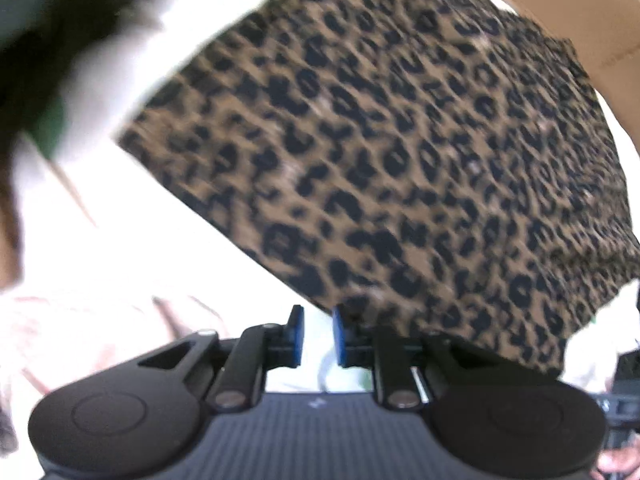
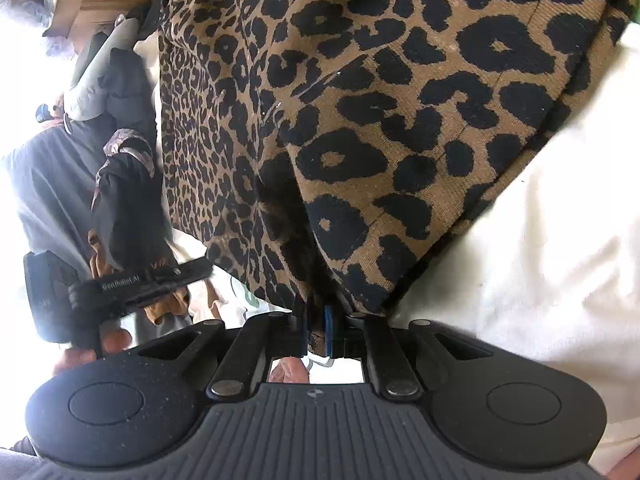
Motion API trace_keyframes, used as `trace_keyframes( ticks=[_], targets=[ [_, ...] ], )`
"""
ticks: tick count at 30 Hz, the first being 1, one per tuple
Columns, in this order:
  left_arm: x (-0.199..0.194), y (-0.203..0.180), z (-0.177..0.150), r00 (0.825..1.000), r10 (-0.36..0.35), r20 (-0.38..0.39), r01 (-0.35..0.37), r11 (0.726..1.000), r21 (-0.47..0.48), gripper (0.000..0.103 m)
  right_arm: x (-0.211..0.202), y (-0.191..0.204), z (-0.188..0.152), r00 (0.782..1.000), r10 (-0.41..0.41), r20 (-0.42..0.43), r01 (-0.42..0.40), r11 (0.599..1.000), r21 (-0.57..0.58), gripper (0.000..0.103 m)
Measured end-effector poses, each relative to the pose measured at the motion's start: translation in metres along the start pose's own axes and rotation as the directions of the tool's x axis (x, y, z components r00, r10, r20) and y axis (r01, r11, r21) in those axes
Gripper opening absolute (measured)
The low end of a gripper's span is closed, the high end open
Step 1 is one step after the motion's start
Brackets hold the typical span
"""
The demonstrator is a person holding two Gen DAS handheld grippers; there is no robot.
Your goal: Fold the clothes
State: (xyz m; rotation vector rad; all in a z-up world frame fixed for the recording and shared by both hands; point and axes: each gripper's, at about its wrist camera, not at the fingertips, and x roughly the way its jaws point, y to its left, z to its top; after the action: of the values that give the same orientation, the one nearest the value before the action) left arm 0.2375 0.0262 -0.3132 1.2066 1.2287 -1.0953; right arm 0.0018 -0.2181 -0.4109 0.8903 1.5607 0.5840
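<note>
- My right gripper (image 2: 316,330): pads nearly together, pinching a bunched edge of the leopard-print garment (image 2: 360,128). Cloth sits between the blue pads and rises straight ahead of them.
- My left gripper (image 1: 318,334): pads a small gap apart, nothing between them. White surface shows through the gap. The garment's lower corner sits just beyond and to the right of my right-hand pad; I can't tell whether it touches.
- Where the garment is: in the left wrist view it lies as a fairly flat, roughly rectangular panel (image 1: 400,152) ahead and to the right of my left pads, on the white surface (image 1: 120,240). View is blurred, so I can't count the layers.
- In the right wrist view it runs ahead of my pads, with a crease or valley running away just left of the pinch point. White surface is off to the right of my jaws.
- Done, my read: the straight edges and compact outline suggest at least one fold is in.
- Left, my read: the right-hand end is in a pinch and off the surface near the jaws, so this fold isn't laid down. It needs carrying over, setting flat, releasing and smoothing. Whether another fold follows, I can't say.
- Left of my right jaws: a person's hand on the other black gripper handle (image 2: 120,284), with dark clothes (image 2: 120,184) piled beyond. If those are in the job, most of the work is ahead.
</note>
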Motion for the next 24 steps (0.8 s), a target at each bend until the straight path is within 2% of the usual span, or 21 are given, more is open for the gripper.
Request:
trace_keyframes(
  ticks=[5,7,9,11,12,14,18,24],
  targets=[
    [-0.013,0.015,0.018,0.994,0.089,0.067,-0.089,0.996,0.0,0.019,0.0,0.002,0.0,1.0,-0.005,0.0,0.005,1.0,-0.01,0.005],
    [-0.014,0.022,0.027,0.987,0.143,0.08,-0.141,0.99,-0.022,0.03,0.001,0.004,0.001,1.0,-0.01,-0.002,0.01,1.0,-0.019,0.005],
    [-0.013,0.028,0.036,0.977,0.196,0.09,-0.193,0.98,-0.041,0.032,0.001,0.006,0.001,1.0,-0.017,-0.004,0.016,0.999,-0.029,0.005],
    [-0.012,0.034,0.043,0.967,0.232,0.105,-0.229,0.972,-0.048,0.038,-0.001,0.007,0.001,1.0,-0.026,-0.001,0.026,0.999,-0.04,0.005],
    [-0.011,0.037,0.046,0.963,0.246,0.112,-0.241,0.969,-0.054,0.044,-0.002,0.008,0.001,1.0,-0.031,0.001,0.031,0.998,-0.047,0.005],
    [-0.008,0.042,0.051,0.958,0.259,0.124,-0.253,0.965,-0.067,0.049,-0.003,0.01,0.003,0.999,-0.038,0.005,0.038,0.998,-0.057,0.005],
    [0.003,0.043,0.061,0.945,0.304,0.12,-0.301,0.953,-0.038,0.049,-0.004,0.01,0.003,0.999,-0.041,0.0,0.041,0.997,-0.062,0.005],
    [0.01,0.053,0.076,0.942,0.307,0.134,-0.301,0.952,-0.06,0.051,-0.004,0.009,0.002,0.999,-0.041,0.0,0.041,0.997,-0.062,0.005]
  ],
)
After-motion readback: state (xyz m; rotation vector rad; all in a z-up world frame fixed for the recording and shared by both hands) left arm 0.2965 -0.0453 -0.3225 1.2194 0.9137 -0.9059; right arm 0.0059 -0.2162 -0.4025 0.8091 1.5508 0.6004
